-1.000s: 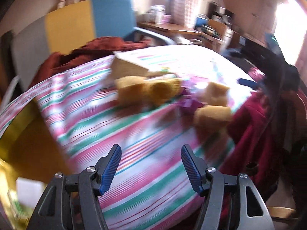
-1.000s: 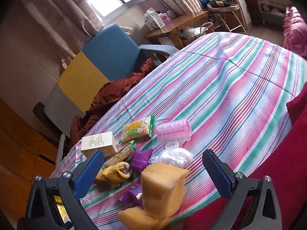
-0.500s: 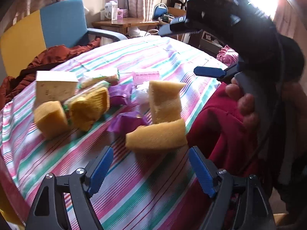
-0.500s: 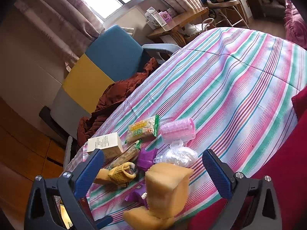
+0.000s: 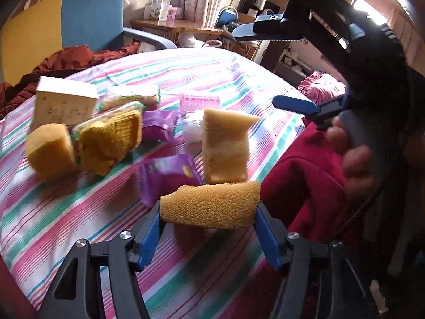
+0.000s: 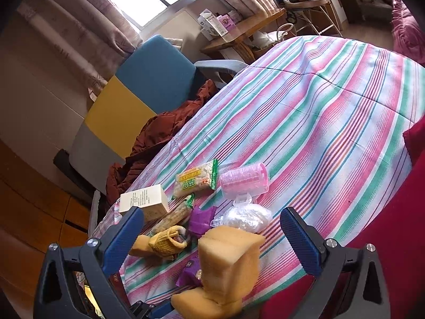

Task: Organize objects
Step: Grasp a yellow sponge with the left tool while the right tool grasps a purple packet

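Note:
My left gripper (image 5: 208, 227) has its blue pads at both ends of a lying yellow sponge (image 5: 211, 207) at the table's near edge; whether they press it I cannot tell. That sponge also shows in the right wrist view (image 6: 196, 304). An upright sponge (image 5: 224, 147) stands just behind it. Further back lie a purple packet (image 5: 166, 175), a yellow knitted piece (image 5: 111, 139), another sponge (image 5: 50, 151), a white box (image 5: 63, 103), snack packets (image 6: 195, 179), a pink roller (image 6: 245, 180) and a clear bag (image 6: 244, 216). My right gripper (image 6: 212, 239) is open and empty, above the pile.
The striped cloth (image 6: 318, 122) covers a round table. A blue and yellow chair (image 6: 143, 85) with a brown garment (image 6: 159, 130) stands behind it. A red garment (image 5: 305, 180) hangs at the table's right edge. A wooden side table (image 6: 244, 26) stands beyond.
My left gripper has swung right and moved forward until its pads flank the lying sponge. The right gripper has stayed wide open and nearly still above the pile.

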Motion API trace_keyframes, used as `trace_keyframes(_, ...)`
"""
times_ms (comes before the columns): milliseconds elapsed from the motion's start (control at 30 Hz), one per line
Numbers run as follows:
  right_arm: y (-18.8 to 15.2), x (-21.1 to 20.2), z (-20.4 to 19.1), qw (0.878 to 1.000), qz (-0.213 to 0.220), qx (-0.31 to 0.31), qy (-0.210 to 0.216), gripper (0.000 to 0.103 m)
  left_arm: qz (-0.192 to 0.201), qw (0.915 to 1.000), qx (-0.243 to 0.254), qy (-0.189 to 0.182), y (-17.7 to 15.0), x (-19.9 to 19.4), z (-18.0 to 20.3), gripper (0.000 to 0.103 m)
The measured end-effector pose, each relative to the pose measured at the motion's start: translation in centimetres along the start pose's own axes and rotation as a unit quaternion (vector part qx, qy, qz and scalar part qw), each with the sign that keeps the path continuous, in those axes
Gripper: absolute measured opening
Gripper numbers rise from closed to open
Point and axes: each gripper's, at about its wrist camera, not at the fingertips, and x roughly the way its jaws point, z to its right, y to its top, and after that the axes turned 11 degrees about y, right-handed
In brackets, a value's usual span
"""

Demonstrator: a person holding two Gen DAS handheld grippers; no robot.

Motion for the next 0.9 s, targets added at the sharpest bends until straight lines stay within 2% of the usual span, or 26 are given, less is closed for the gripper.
trace_keyframes(133, -0.3, -0.3, -1.8, 0.998, -0.004, -0.045, 0.042, 0.103, -0.003, 0.9999, -0.012, 0.005, -2.2, -1.6, -2.0, 0.066)
trace_keyframes(300, -1.8, 1.5, -4.7, 0.986, -0.076, -0.119, 0.085, 0.103, 0.0, 0.9989, -0.041, 0.022, -5.1, -3.9, -5.2, 0.066)
trace_keyframes(400, -3.5, 3.1, -6.8, 0.971, -0.136, -0.179, 0.082, 0.103, 0.002, 0.998, -0.053, 0.034, -6.3, -5.2, -6.5, 0.066)
trace_keyframes(467, -5.1, 4.6, -8.4, 0.952, -0.191, -0.229, 0.073, 0.103, 0.005, 0.9977, -0.055, 0.04, -7.0, -6.1, -7.3, 0.066)
trace_keyframes(500, -6.0, 5.5, -9.3, 0.938, -0.218, -0.26, 0.063, 0.103, 0.006, 0.9976, -0.056, 0.041, -7.3, -6.4, -7.6, 0.066)
trace_keyframes(600, -8.5, 7.7, -11.5, 0.882, -0.293, -0.369, 0.017, 0.097, 0.005, 0.9967, -0.067, 0.045, -7.9, -6.6, -8.4, 0.066)
trace_keyframes(700, -10.4, 9.7, -12.3, 0.812, -0.375, -0.447, -0.013, 0.094, 0.007, 0.9958, -0.082, 0.041, -8.3, -6.7, -9.1, 0.066)
trace_keyframes(800, -11.6, 11.5, -11.1, 0.748, -0.432, -0.499, -0.065, 0.093, 0.01, 0.9956, -0.083, 0.042, -8.1, -6.7, -9.1, 0.067)
trace_keyframes(867, -11.8, 12.6, -10.4, 0.727, -0.447, -0.513, -0.085, 0.093, 0.01, 0.9955, -0.085, 0.042, -8.2, -6.7, -9.2, 0.067)
trace_keyframes(900, -11.8, 13.0, -10.2, 0.721, -0.453, -0.517, -0.088, 0.093, 0.01, 0.9954, -0.086, 0.041, -8.2, -6.7, -9.3, 0.067)
